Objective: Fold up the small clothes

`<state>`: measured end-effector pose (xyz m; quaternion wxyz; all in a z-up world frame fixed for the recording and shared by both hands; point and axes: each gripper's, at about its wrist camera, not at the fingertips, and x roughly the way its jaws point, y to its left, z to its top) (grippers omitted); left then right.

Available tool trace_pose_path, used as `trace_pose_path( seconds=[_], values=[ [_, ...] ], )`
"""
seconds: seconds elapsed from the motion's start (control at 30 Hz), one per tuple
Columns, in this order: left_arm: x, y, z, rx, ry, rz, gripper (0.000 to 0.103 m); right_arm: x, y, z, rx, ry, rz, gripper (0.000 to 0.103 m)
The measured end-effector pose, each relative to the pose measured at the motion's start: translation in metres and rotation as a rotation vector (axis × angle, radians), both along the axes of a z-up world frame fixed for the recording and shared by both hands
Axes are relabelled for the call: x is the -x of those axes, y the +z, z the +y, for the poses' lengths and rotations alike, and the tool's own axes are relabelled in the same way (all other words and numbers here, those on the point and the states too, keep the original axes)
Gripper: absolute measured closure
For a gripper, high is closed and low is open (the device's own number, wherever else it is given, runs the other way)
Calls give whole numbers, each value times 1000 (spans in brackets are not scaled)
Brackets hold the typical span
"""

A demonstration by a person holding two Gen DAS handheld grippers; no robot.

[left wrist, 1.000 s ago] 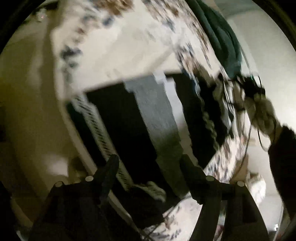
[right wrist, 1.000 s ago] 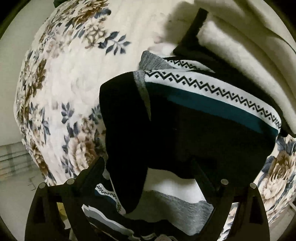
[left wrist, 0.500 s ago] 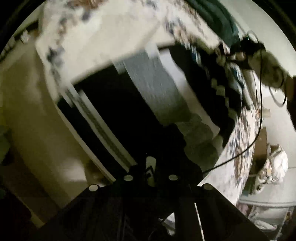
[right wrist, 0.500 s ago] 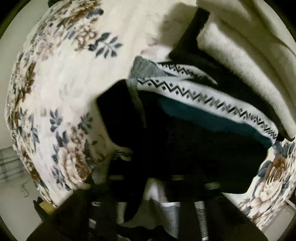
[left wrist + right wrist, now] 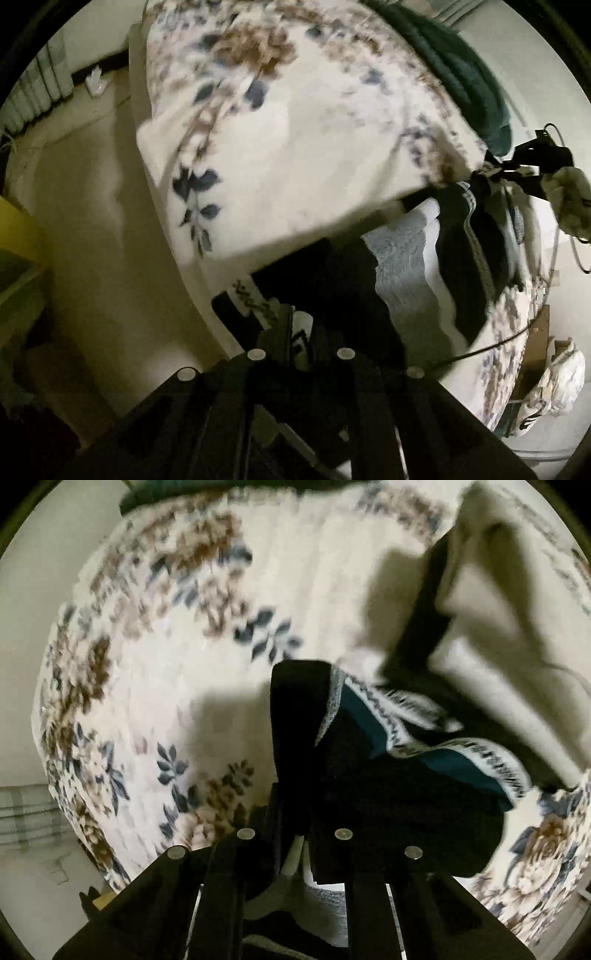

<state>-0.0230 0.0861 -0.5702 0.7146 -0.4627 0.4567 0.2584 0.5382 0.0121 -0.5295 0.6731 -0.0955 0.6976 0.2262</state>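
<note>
Left gripper (image 5: 301, 332): clamped on black patterned knit garment (image 5: 351, 280), lower centre
Right gripper (image 5: 301, 838): clamped on the same garment's edge
Floral blanket (image 5: 166, 664): spread beneath

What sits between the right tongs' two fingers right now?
A fold of the dark patterned garment: the right tongs are shut on it, with a pale sliver of fabric showing in the gap. Seen in the right wrist view.

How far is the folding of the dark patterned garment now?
Done: both tongs, left and right, are shut on the dark patterned garment. In hand: its edge is lifted above the floral blanket. Left: no finished fold shows; it hangs bunched, not laid flat.
</note>
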Motion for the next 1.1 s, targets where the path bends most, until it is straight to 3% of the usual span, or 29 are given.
trace_pose_path(
  seconds=[0.03,0.1,0.13,0.17,0.2,0.23,0.27,0.43,0.53,0.67,0.77,0.83,0.97,1.1],
  values=[
    [-1,-8,5,25,3,11,92,-1,-12,3,17,-7,45,86],
    [-1,-19,15,74,19,31,89,1,-22,0,13,-19,85,60],
    [1,-19,18,77,25,24,81,6,-22,-4,-12,-22,96,50],
    [4,-14,22,73,29,10,69,11,-21,-8,-28,-19,103,32],
    [7,-9,24,70,27,2,62,19,-18,-15,-42,-7,109,28],
    [10,-3,27,64,28,-9,50,26,-15,-22,-49,2,113,28],
    [13,3,29,62,31,-19,44,36,-10,-31,-59,10,117,28],
    [12,23,38,77,4,-10,43,97,7,-102,-95,-3,162,26],
    [-4,45,38,50,-66,-1,43,141,5,-150,-98,-33,203,26],
    [-36,68,35,19,-164,14,43,194,-16,-211,-139,-145,284,26],
    [-58,74,32,5,-216,19,43,232,-48,-254,-190,-268,370,26],
    [-74,70,27,1,-275,28,43,252,-63,-271,-239,-324,400,26],
    [-94,37,16,-46,-428,141,43,305,-102,-287,-288,-392,500,26],
    [-99,-13,17,17,-511,235,43,354,-135,-283,-276,-432,575,26]
  ],
)
